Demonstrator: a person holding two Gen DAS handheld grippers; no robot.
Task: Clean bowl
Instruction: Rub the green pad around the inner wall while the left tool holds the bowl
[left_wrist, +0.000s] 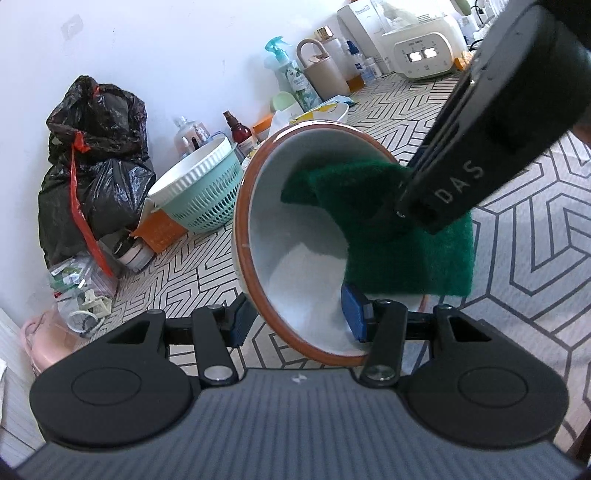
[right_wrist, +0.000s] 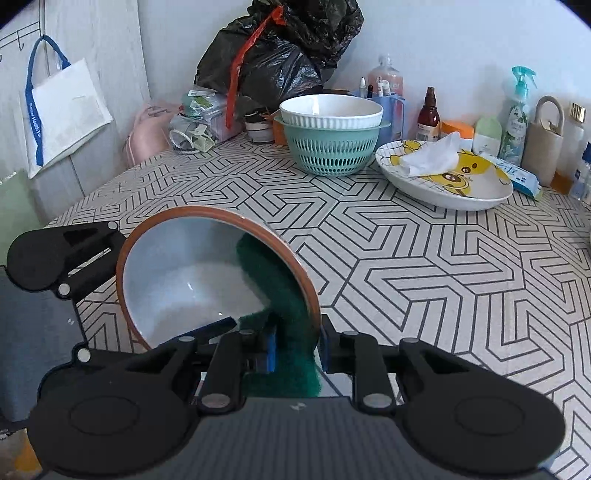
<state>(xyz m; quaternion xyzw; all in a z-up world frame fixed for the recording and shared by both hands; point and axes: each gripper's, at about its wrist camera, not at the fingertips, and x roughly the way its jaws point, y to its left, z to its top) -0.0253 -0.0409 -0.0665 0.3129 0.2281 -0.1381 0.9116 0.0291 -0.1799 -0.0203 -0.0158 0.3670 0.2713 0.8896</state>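
Observation:
A white bowl (left_wrist: 295, 254) with a brown rim is held tilted above the patterned table, its opening facing the right gripper. My left gripper (left_wrist: 297, 317) is shut on the bowl's rim, one blue pad inside and one outside. In the right wrist view the same bowl (right_wrist: 177, 284) shows at lower left. A green scouring pad (left_wrist: 399, 229) is draped over the bowl's rim and reaches inside. My right gripper (right_wrist: 297, 350) is shut on the scouring pad (right_wrist: 284, 295), and its black body (left_wrist: 491, 122) comes in from the upper right in the left wrist view.
A teal colander holding a white bowl (right_wrist: 330, 129) and a cartoon plate with a tissue (right_wrist: 447, 177) stand at the table's back. Black rubbish bags (right_wrist: 280, 48), bottles (right_wrist: 517, 110) and a white appliance (left_wrist: 424, 51) line the wall. A tote bag (right_wrist: 62, 114) hangs at left.

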